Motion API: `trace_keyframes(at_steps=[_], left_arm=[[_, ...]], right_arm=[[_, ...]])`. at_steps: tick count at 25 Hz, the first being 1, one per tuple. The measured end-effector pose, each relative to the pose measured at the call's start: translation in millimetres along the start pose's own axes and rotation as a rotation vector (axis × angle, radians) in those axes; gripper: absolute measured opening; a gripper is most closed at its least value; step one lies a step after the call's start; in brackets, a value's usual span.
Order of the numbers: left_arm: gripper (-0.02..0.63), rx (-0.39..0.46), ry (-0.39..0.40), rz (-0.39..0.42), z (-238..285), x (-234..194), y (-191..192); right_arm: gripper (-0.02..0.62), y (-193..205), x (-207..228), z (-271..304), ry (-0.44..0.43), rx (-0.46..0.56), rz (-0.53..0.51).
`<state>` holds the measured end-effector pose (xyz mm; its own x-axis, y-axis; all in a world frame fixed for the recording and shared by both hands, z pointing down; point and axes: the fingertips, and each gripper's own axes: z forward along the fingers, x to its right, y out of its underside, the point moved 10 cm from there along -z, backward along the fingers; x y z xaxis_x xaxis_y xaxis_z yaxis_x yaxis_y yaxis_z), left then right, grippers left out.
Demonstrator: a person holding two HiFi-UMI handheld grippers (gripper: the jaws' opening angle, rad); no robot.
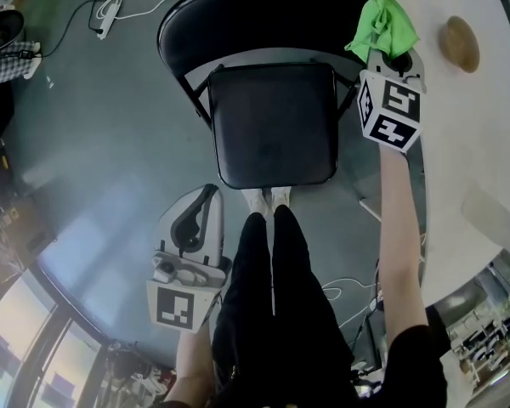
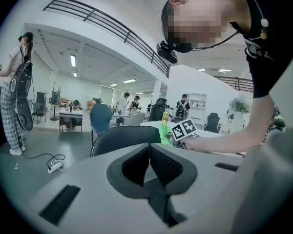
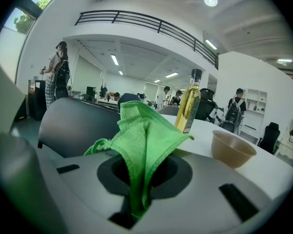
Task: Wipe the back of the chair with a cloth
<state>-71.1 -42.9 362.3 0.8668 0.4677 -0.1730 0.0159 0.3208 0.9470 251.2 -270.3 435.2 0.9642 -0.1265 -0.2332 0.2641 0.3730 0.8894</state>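
Right tongs [image 1: 390, 51] clamped on green cloth [image 1: 382, 22], just beside chair back [image 1: 255, 15]. Left tongs [image 2: 154, 189] closed, empty, near the person's legs [image 1: 272, 296].

The chair [image 1: 272, 117] stands on the floor [image 1: 93, 143], with the person's legs [image 1: 272, 279] before its seat. The tabletop [image 1: 484, 160] lies right of the chair and carries a bowl [image 1: 461, 44] and a bottle [image 3: 189, 104]. The cloth [image 1: 382, 24], held in the right gripper [image 1: 389, 51], sits at the right end of the chair's back. The left gripper [image 1: 206, 195] is near the seat's front left corner. A power strip [image 1: 109, 15] lies on the floor behind the chair, to its left.
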Motion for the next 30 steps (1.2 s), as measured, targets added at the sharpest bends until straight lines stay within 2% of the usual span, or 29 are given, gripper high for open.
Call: trace_keyframes(at_steps=[5, 9, 14, 18, 22, 30], left_arm=[[0.011, -0.001, 0.005, 0.006, 0, 2, -4], [0.011, 0.005, 0.002, 0.005, 0, 2, -4], [0.011, 0.009, -0.013, -0.004, -6, 1, -4], [0.011, 0.015, -0.037, -0.009, -16, -5, -4], [0.011, 0.017, -0.087, -0.015, -32, -19, 2], [0.011, 0.022, -0.232, -0.048, -74, -46, 5]], right_arm=[[0.044, 7, 13, -3, 0.025, -0.022, 0.058], [0.044, 8, 13, -5, 0.038, -0.035, 0.058], [0.044, -10, 0, -18, -0.009, 0.03, 0.082], [0.044, -34, -35, -24, -0.09, 0.113, 0.054], [0.044, -45, -87, -23, -0.207, 0.169, 0.018], [0.044, -45, -196, -19, -0.449, 0.171, -0.095]])
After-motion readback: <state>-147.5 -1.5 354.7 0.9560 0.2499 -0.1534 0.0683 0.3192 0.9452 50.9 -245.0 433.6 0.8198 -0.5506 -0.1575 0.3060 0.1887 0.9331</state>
